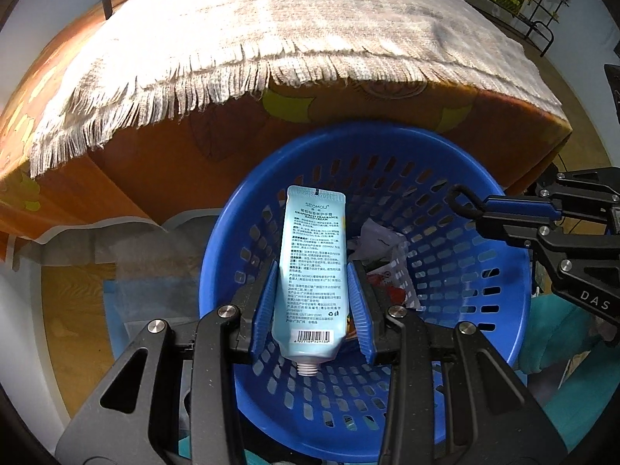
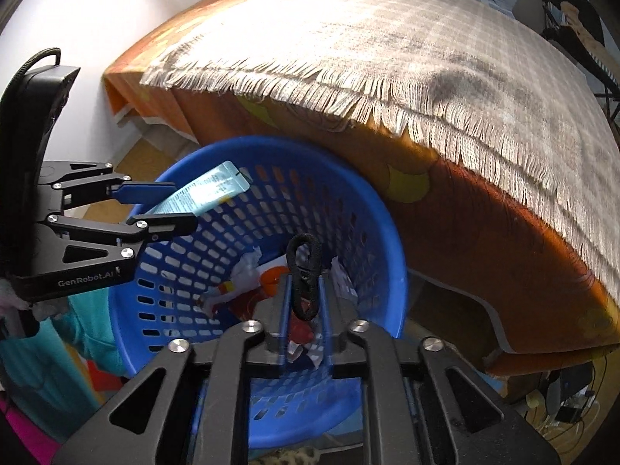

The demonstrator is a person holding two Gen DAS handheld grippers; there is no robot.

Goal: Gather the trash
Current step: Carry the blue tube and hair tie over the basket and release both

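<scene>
My left gripper is shut on a pale blue hand cream tube, cap end toward the camera, held over the blue slotted basket. From the right wrist view that gripper and the tube hang above the basket's far-left rim. My right gripper has its jaws narrow, with a black hair tie between the pads and looping out past the fingertips above the basket. In the left wrist view it reaches in from the right with the hair tie at its tip. Crumpled paper and red wrappers lie in the basket.
A table draped in orange cloth with a fringed beige mat overhangs the basket's far side. Teal fabric lies left of the basket. Wooden floor shows beyond it, and a white wall stands behind.
</scene>
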